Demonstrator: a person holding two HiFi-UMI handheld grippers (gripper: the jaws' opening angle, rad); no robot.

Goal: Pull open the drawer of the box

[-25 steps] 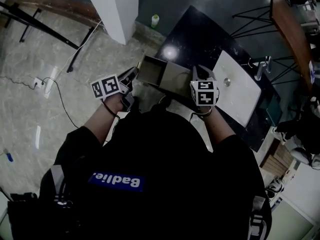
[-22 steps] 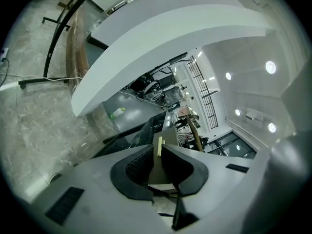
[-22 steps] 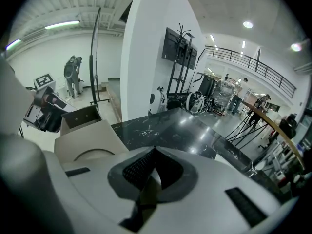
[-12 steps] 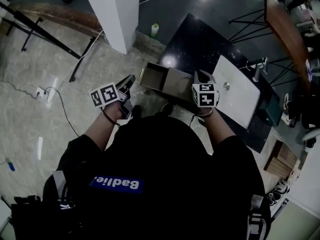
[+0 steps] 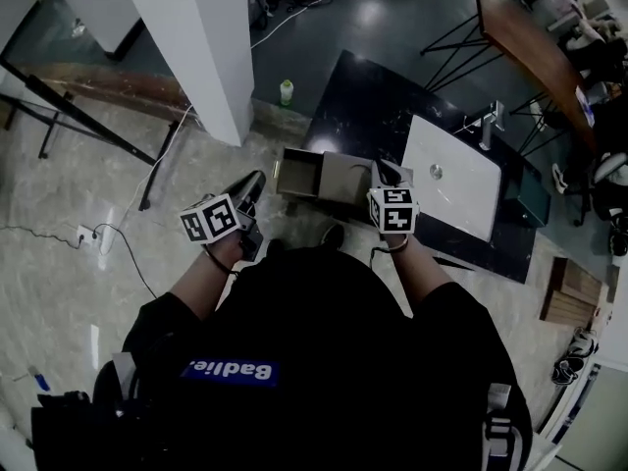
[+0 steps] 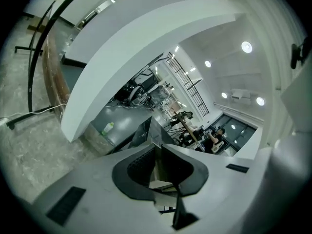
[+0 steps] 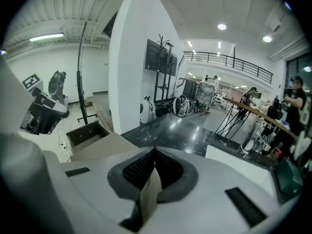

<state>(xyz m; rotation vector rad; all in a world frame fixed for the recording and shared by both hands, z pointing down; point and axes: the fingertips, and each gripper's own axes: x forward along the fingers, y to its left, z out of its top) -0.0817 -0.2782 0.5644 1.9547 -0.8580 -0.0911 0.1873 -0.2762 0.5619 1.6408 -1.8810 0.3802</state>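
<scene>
A tan cardboard box (image 5: 345, 177) lies at the near edge of a black table (image 5: 363, 96), with its drawer (image 5: 297, 177) pulled out to the left and hanging past the table edge. The drawer looks empty. My left gripper (image 5: 257, 181) is shut and hovers just left of the drawer's end, apart from it. My right gripper (image 5: 385, 170) is shut and sits over the box's right end. In the right gripper view the box top (image 7: 105, 147) and open drawer (image 7: 85, 133) lie left of the right gripper (image 7: 155, 150). The left gripper (image 6: 157, 145) holds nothing.
A white pillar (image 5: 186, 37) stands left of the table, with a small bottle (image 5: 286, 91) on the floor by it. A white rectangular slab (image 5: 451, 177) lies on the table right of the box. Cables and a black stand cross the floor at the left.
The head view has drifted, so the box and both grippers sit lower in the picture. The drawer stays open and both grippers keep their places beside it.
</scene>
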